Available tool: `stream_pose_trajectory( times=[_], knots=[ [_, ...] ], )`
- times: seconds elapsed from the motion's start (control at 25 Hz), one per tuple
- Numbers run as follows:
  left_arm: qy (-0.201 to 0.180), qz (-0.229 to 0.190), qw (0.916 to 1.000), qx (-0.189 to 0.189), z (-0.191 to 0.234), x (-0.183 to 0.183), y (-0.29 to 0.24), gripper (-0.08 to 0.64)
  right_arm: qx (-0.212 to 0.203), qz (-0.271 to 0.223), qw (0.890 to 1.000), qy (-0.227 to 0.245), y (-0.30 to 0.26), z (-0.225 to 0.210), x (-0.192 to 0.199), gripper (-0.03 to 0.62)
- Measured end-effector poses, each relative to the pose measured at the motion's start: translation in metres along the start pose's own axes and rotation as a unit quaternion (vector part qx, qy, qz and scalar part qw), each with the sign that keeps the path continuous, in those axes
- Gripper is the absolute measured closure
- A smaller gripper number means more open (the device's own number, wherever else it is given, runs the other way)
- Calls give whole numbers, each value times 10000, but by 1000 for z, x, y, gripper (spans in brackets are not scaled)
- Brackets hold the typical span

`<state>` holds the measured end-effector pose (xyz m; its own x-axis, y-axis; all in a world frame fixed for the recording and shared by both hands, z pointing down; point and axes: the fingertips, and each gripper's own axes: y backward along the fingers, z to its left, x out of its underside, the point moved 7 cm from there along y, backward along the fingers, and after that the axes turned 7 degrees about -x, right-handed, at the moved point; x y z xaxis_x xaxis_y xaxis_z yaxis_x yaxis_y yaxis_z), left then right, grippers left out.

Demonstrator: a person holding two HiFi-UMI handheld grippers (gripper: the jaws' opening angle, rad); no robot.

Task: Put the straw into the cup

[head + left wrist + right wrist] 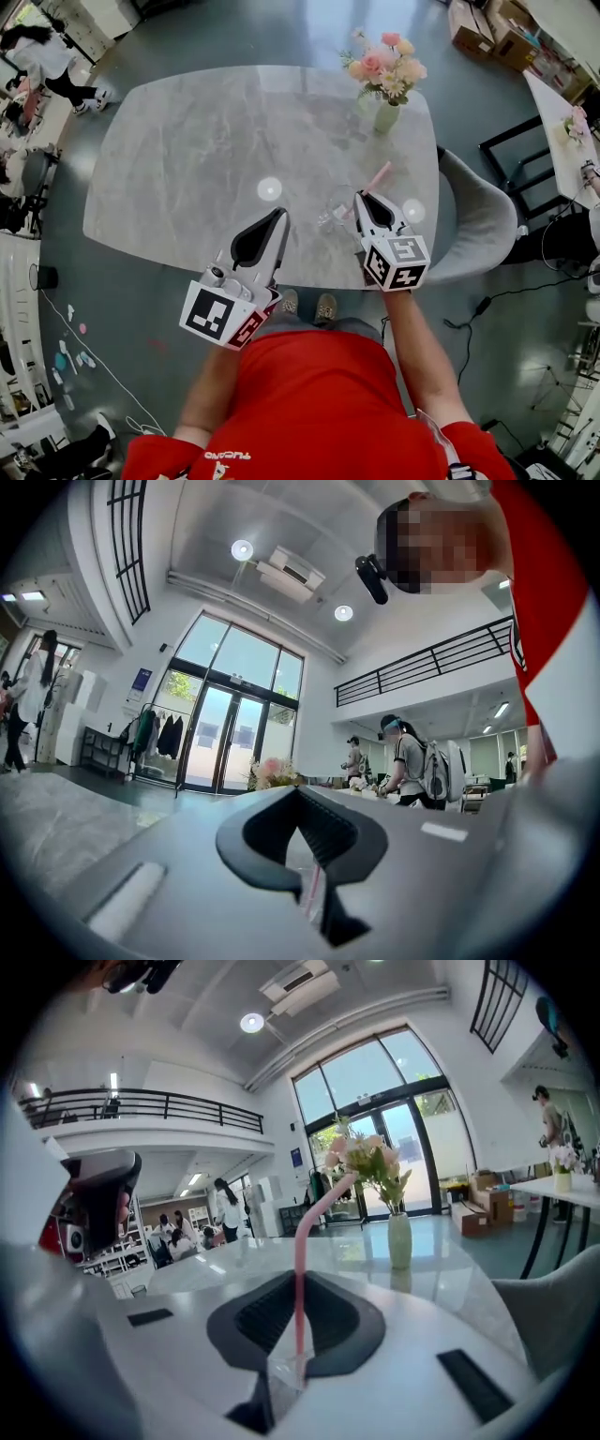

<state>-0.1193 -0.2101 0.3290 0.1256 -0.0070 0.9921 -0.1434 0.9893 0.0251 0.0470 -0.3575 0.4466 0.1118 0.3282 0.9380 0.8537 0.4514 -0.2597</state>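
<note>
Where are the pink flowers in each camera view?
Head view: flowers upper right.
Left gripper view: flowers small, centre, just above the jaws.
Right gripper view: flowers right of centre, in a pale vase.
Shared landmark: the grey marble table.

Open office hall: tall glass doors [225, 733], mezzanine railing [422, 672].

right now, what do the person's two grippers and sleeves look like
The left gripper and right gripper match: pale grey bodies, black ribbed pads forming a loop, and a white cube with black square markers at the back. The person wears red short sleeves.
</note>
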Motion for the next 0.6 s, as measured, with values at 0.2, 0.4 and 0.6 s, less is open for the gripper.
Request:
stream_pose_trajectory(
  times=[0.2, 0.4, 0.6],
  knots=[
    [91, 53, 9998, 158, 4, 6, -6, 554, 285, 348, 9983, 368, -2, -2, 0, 571],
    [154, 111, 9994, 293, 7, 11, -9, 555, 387, 645, 9963, 410, -5, -8, 4, 557],
    [194, 165, 9988, 425, 10, 13, -12, 554, 379, 885, 9952, 192, -5, -11, 9, 471]
  ],
)
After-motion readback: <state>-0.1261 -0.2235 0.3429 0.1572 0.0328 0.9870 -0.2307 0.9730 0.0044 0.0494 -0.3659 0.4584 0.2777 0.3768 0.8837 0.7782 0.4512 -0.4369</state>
